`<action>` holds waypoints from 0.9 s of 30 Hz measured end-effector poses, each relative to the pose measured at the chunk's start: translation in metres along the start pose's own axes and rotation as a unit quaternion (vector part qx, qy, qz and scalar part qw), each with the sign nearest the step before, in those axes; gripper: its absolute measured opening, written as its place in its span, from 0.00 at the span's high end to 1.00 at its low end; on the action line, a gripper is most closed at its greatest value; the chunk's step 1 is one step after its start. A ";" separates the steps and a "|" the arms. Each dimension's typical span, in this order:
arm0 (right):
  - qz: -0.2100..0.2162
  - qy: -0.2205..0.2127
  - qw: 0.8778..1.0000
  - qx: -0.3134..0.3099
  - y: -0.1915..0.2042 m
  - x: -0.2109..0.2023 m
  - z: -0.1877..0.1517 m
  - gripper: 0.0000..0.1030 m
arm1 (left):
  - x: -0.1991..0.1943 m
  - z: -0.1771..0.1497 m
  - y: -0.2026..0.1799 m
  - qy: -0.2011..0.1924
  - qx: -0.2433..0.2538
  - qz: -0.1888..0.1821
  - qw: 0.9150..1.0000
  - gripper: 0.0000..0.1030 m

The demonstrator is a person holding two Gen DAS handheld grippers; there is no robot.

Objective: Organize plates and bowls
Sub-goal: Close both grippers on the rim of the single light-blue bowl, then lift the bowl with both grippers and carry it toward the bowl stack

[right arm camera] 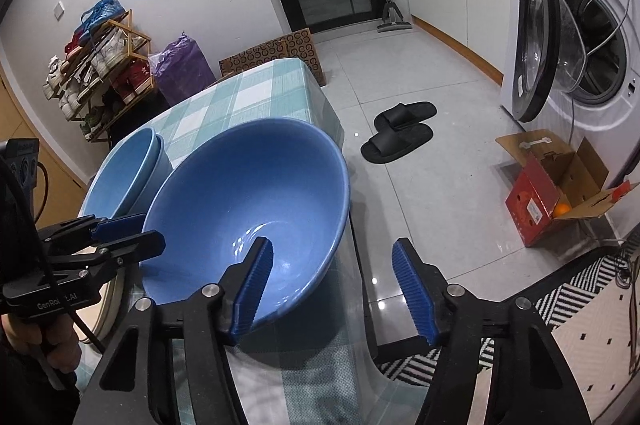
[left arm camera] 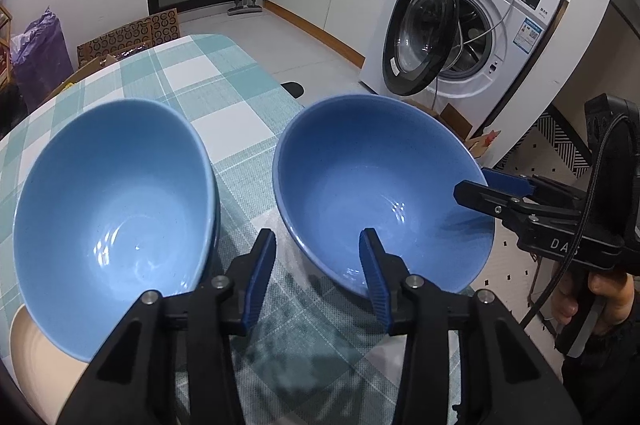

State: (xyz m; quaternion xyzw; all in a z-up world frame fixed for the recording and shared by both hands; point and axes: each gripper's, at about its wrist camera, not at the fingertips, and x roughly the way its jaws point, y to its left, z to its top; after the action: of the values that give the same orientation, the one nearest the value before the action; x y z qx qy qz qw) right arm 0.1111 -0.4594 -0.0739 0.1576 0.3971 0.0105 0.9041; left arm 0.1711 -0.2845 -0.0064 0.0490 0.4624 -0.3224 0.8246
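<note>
A darker blue bowl [left arm camera: 360, 185] [right arm camera: 240, 193] stands near the right edge of the checked tablecloth [left arm camera: 224, 93]. My left gripper [left arm camera: 317, 233] [right arm camera: 152, 227] straddles its near-left rim, one finger inside and one outside, with the pads not pressing. My right gripper [right arm camera: 333, 241] [left arm camera: 474, 181] straddles the opposite rim in the same way, its jaws wide. Left of it sit two nested light blue bowls [left arm camera: 112, 209] [right arm camera: 124, 169]. A cream plate [left arm camera: 36, 357] [right arm camera: 116, 305] shows from under them.
The table edge [right arm camera: 352, 265] drops off just right of the darker bowl. On the floor lie black slippers [right arm camera: 400, 133], an open red carton [right arm camera: 556, 193] and a striped rug [right arm camera: 580, 289]. A washing machine [left arm camera: 492, 25] stands with its door open.
</note>
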 end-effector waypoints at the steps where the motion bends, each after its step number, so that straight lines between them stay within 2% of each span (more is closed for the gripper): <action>1: 0.002 0.000 1.000 0.000 0.001 0.001 0.000 0.43 | 0.001 0.001 0.000 0.000 0.001 0.000 1.000 0.60; 6: 0.008 0.000 1.000 -0.007 0.005 0.002 0.002 0.51 | 0.002 0.001 -0.002 -0.001 0.007 0.002 1.000 0.63; 11: 0.006 -0.001 1.000 -0.011 0.007 0.003 0.002 0.55 | 0.003 0.002 -0.004 -0.003 0.016 0.011 1.000 0.67; 16: 0.005 0.002 1.000 -0.022 0.012 0.005 0.001 0.65 | 0.004 0.002 -0.004 -0.003 0.020 0.010 1.000 0.70; 27: -0.007 -0.004 0.999 -0.031 0.017 0.000 0.000 0.72 | -0.001 0.001 -0.005 -0.011 0.023 0.014 1.000 0.72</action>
State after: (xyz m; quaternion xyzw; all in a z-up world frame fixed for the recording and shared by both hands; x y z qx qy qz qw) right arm 0.1131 -0.4428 -0.0692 0.1265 0.3938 0.0164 0.9103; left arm 0.1692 -0.2883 -0.0039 0.0709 0.4449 -0.3219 0.8327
